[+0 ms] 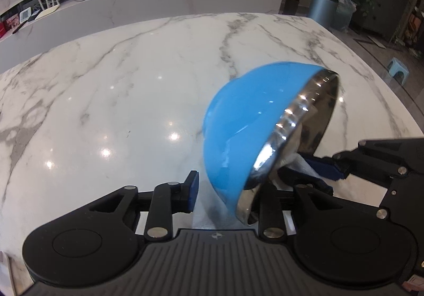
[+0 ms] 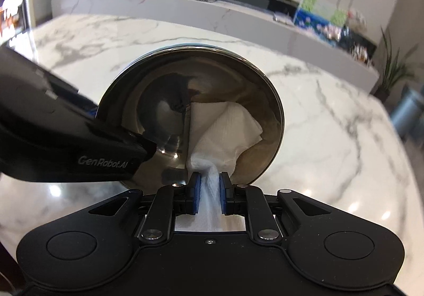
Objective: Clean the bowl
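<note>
Bowl (image 1: 251,121): blue outside, steel inside, held tipped on edge above the marble counter (image 1: 119,84), its mouth turned toward the right-hand tool.

Left gripper (image 1: 228,190): grips the bowl at the lowest part of the rim. One blue pad shows just outside the blue wall; the other finger is hidden behind the rim, inside. Jaws narrow, closed on the wall. In the right wrist view this tool comes in from the left edge as a black body whose tip reaches over the rim into the bowl.

Right gripper (image 2: 209,190): jaws nearly together, pinching a white paper towel (image 2: 225,126). The towel runs forward from between the pads, over the near lip and fans out against the steel interior, mostly on the right half of the hollow.

Key relation: the bowl's open mouth lies straight ahead of the right fingers and slightly above them, its axis pointing roughly back along those fingers. The right hand is the working one; the left only steadies. Both tools angle downward toward the counter.

Judgement: wiping is under way. The left half of the interior, nearest the left fingertip, looks untouched by the towel, so the coming sweep likely goes that way. Risk: the towel snagging on the left finger inside the rim, or the bowl twisting in a grip at a single point.
</note>
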Demonstrator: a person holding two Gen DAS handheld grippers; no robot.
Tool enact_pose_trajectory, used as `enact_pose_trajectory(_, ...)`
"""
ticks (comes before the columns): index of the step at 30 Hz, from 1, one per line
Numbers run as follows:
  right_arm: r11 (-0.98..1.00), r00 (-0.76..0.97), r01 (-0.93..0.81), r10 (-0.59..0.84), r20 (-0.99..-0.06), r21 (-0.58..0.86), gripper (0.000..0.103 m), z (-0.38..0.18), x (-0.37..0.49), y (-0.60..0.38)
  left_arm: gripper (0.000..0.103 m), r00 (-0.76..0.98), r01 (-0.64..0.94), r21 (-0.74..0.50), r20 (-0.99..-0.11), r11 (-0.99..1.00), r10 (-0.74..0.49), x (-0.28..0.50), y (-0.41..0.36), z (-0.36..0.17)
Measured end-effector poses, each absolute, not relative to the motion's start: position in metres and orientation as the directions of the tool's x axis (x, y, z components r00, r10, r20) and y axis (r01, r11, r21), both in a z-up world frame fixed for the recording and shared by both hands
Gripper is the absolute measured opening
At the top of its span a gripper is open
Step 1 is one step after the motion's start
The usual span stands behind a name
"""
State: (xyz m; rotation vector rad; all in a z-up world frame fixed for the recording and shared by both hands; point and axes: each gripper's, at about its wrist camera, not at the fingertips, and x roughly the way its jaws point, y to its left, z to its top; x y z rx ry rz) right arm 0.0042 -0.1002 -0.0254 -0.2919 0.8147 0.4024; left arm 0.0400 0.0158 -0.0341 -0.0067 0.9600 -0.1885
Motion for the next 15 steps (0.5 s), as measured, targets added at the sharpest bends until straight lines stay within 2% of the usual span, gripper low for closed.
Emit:
enact_pose_trajectory(8, 0.909, 0.538, -0.396, 0.343, -0.770, 0.128, 0.013, -0.027, 0.013, -0.118, 0.033, 0.550, 0.114, -0.150, -0.814, 0.982, -0.188, 0.042, 0.017, -0.041)
enact_pose_trajectory(15, 0.908, 0.528, -0.388, 0.357, -0.771, 0.155, 0.013, -0.029, 0.017, -0.119, 0.030, 0.535, 0.103, -0.190, -0.817, 0.976, -0.216, 0.045, 0.018, -0.044)
